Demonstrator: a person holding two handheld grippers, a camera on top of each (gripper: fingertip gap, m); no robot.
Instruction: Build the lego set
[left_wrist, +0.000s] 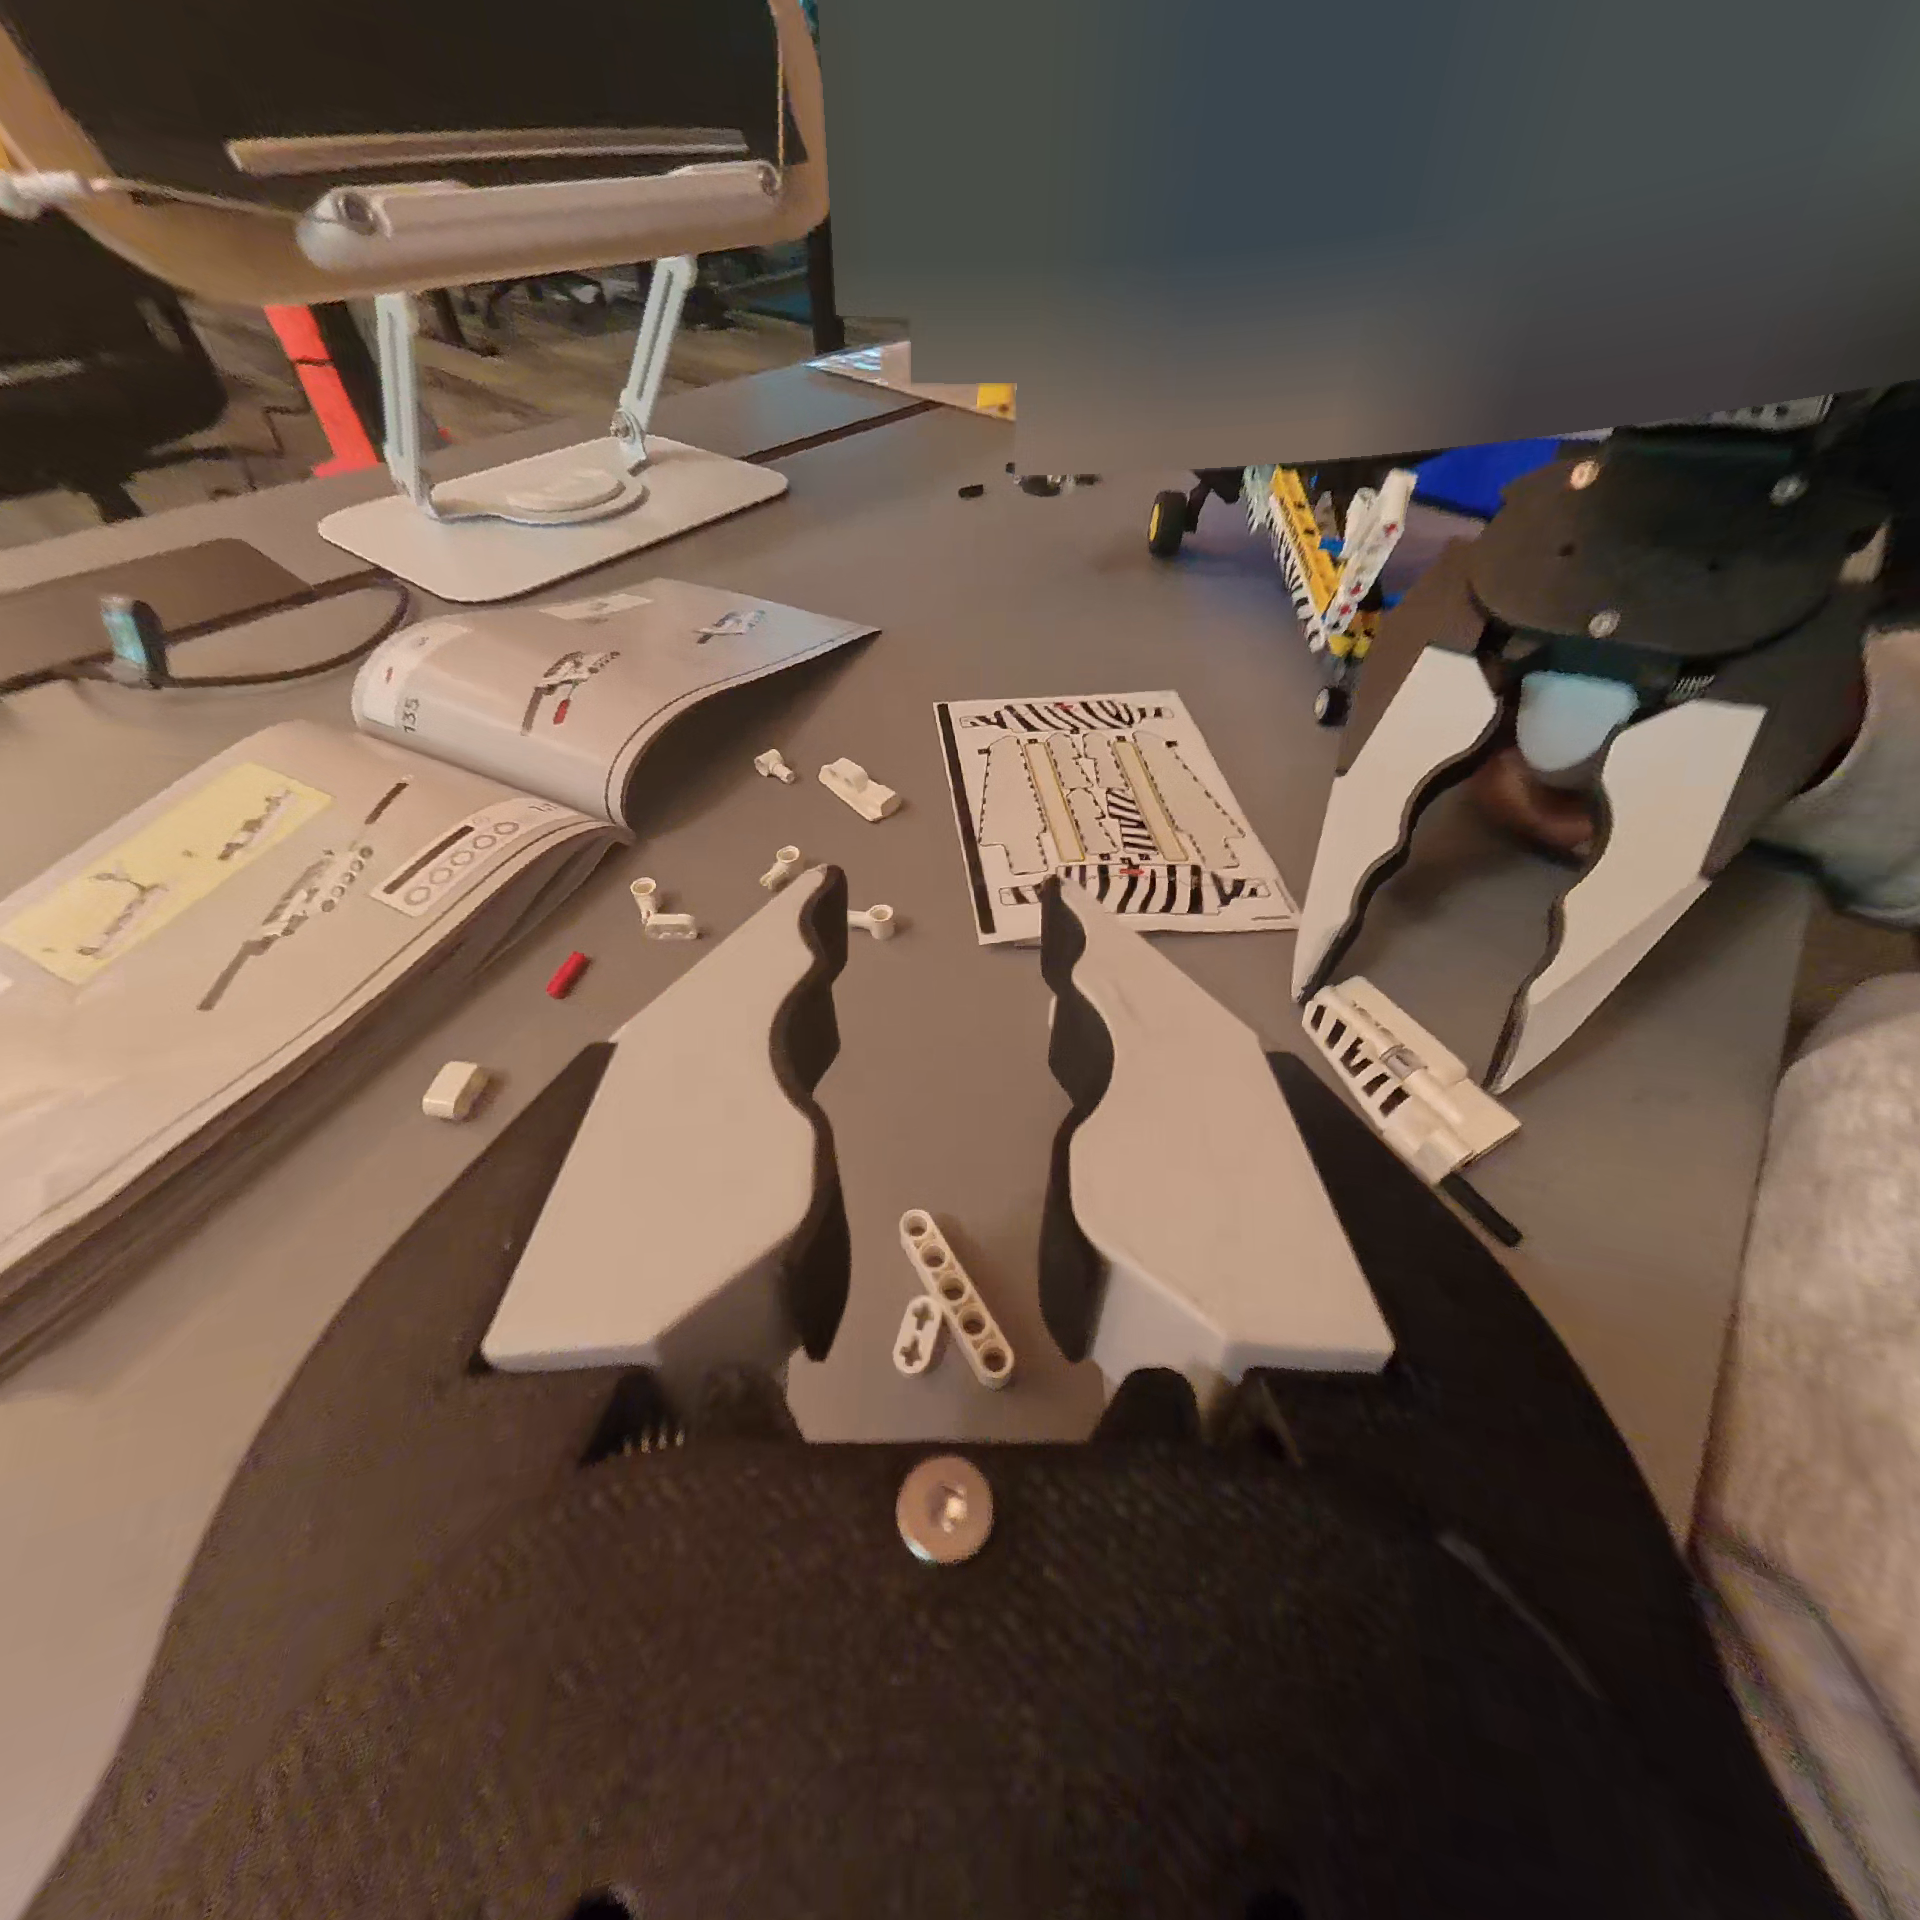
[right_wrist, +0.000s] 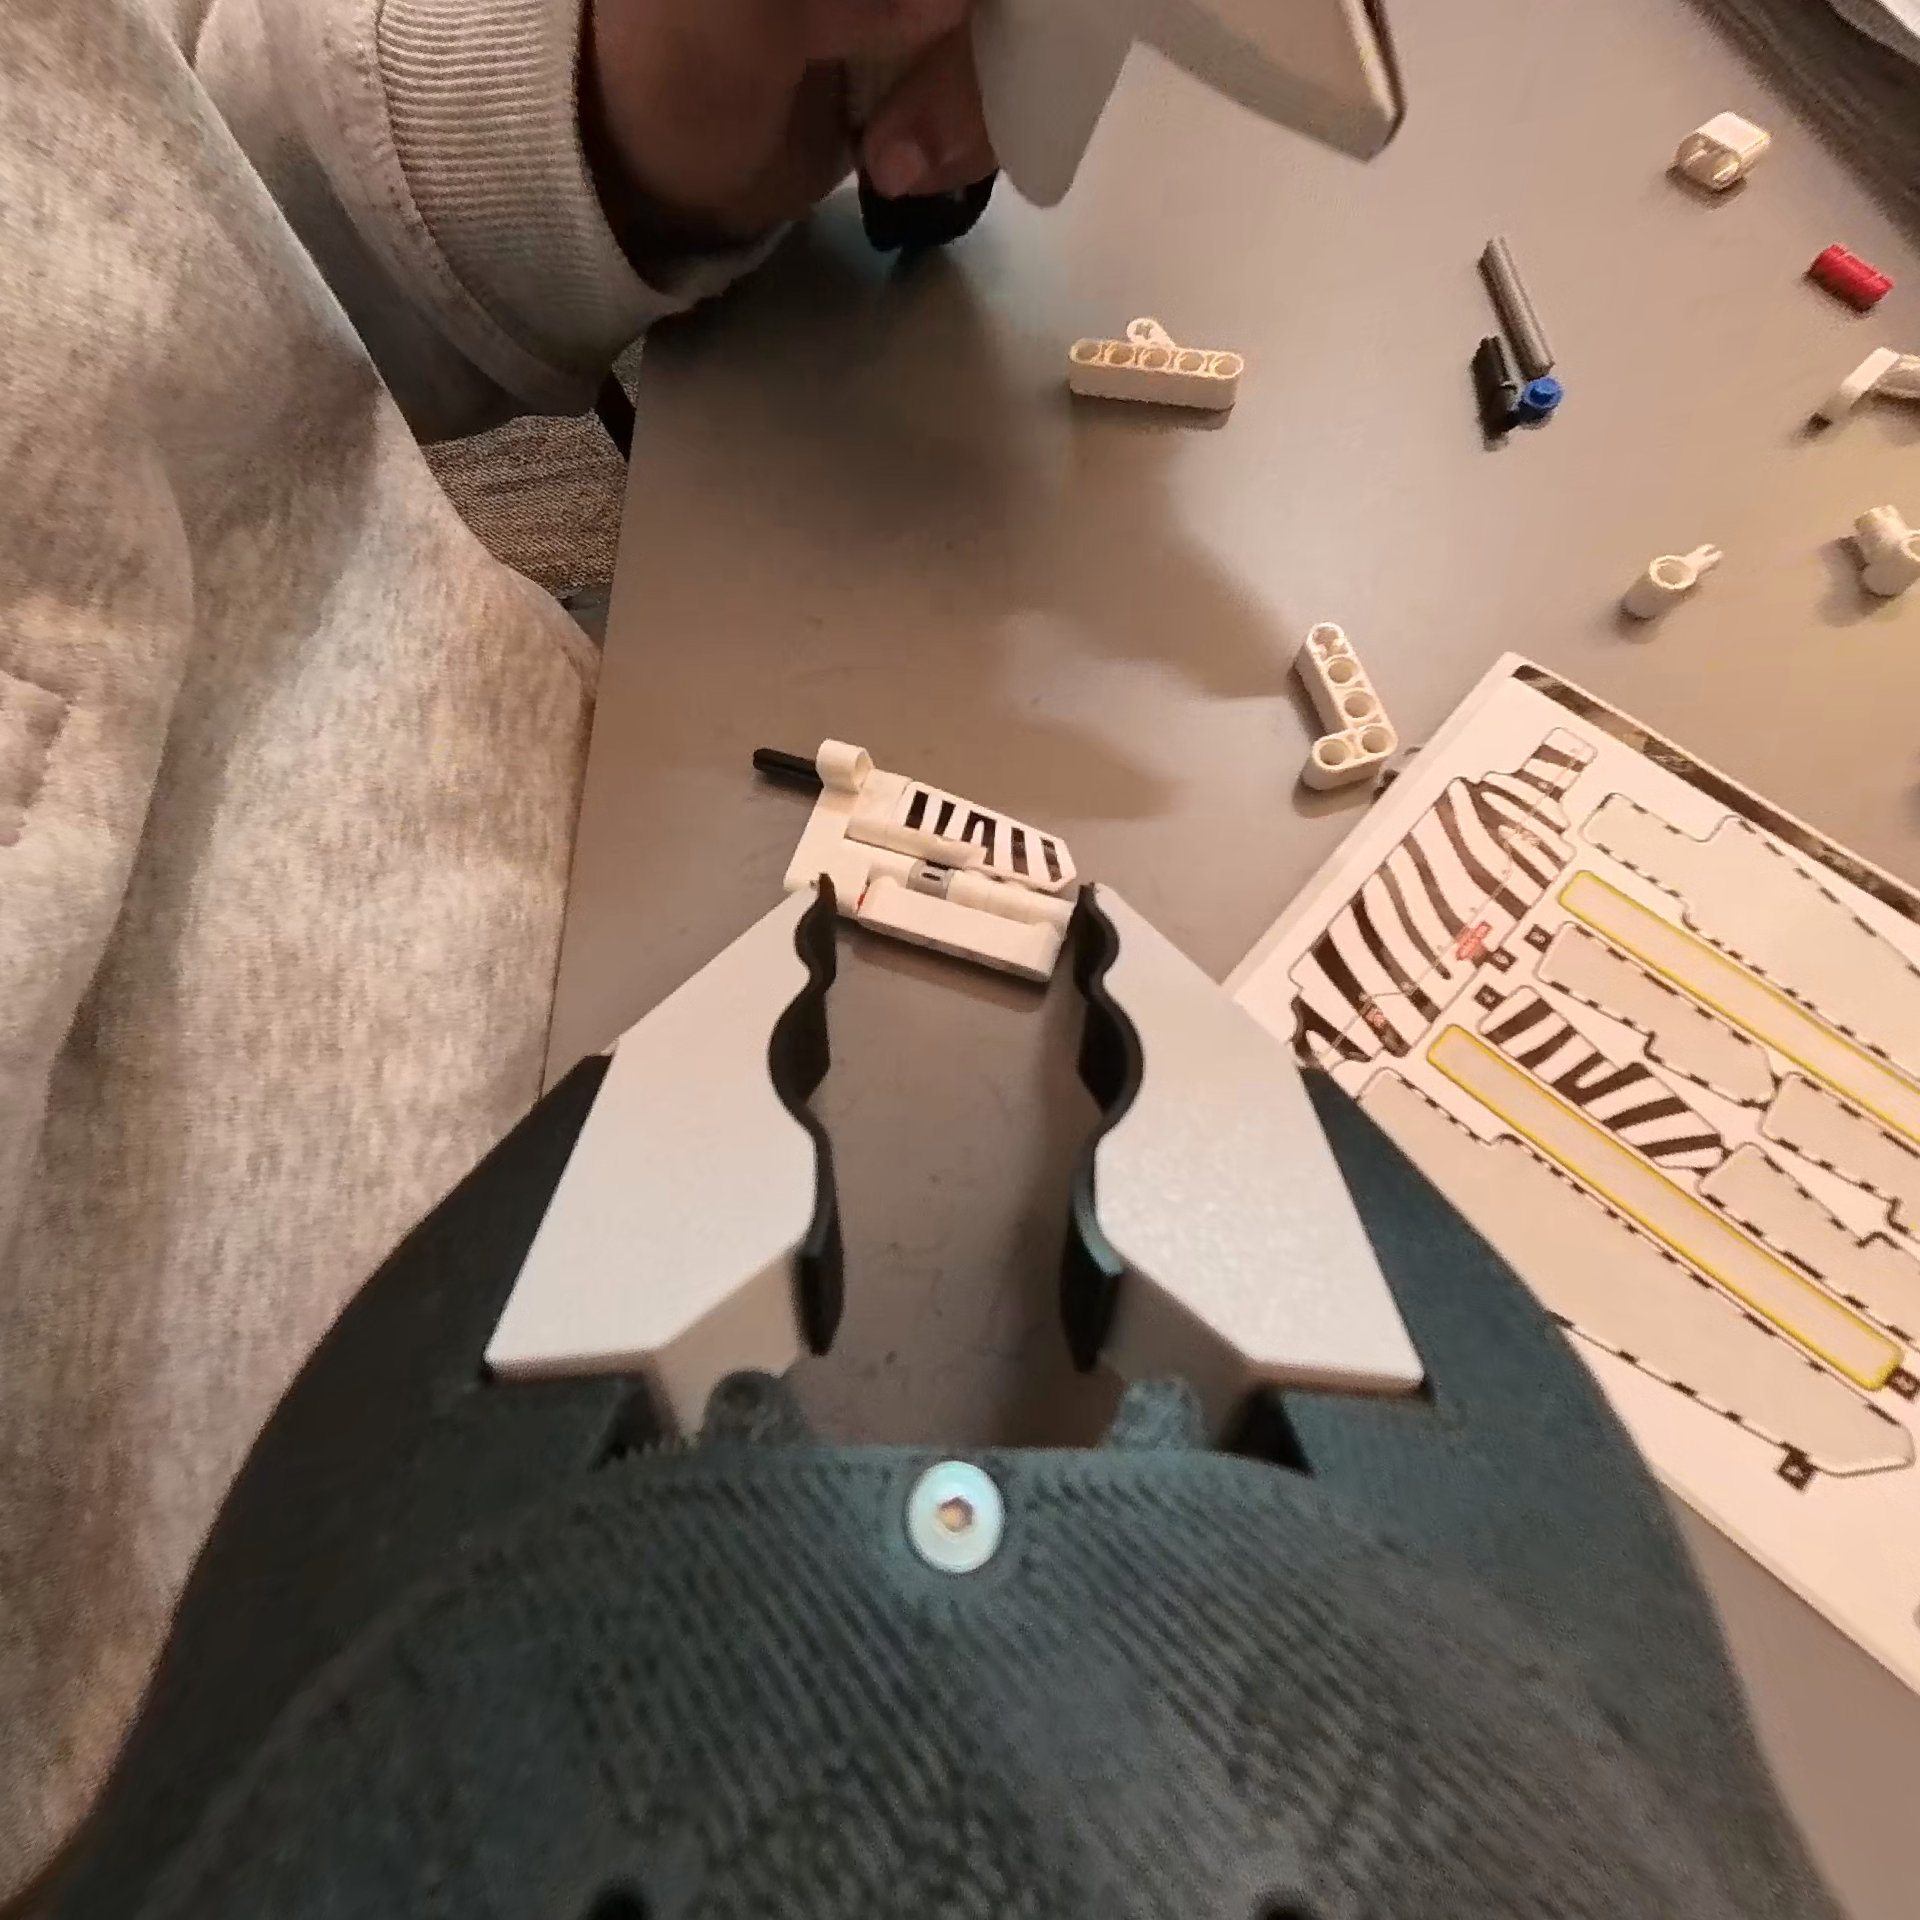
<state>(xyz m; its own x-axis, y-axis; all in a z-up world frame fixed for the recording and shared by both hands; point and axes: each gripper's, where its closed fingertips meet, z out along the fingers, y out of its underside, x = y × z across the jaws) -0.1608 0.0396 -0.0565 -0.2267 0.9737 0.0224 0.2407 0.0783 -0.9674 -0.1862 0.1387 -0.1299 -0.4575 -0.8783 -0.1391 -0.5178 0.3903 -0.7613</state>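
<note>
A white sub-assembly with black stripes and a black axle (right_wrist: 935, 862) lies on the grey table near its edge. My right gripper (right_wrist: 956, 899) is open, with its fingertips at the near edge of that piece, one on each side. The left wrist view shows that gripper (left_wrist: 1403, 1039) over the piece (left_wrist: 1392, 1070). My left gripper (left_wrist: 940, 894) is open and empty above the table. A white five-hole beam (left_wrist: 956, 1299) and a small white link (left_wrist: 916, 1335) lie on the table between its fingers.
An open instruction booklet (left_wrist: 260, 935), a striped sticker sheet (left_wrist: 1112, 821), several small white connectors and a red pin (left_wrist: 566, 975) lie around. A white L-beam (right_wrist: 1345, 707) lies by the sheet. A partly built yellow model (left_wrist: 1320, 561) and a laptop stand (left_wrist: 551, 499) stand behind.
</note>
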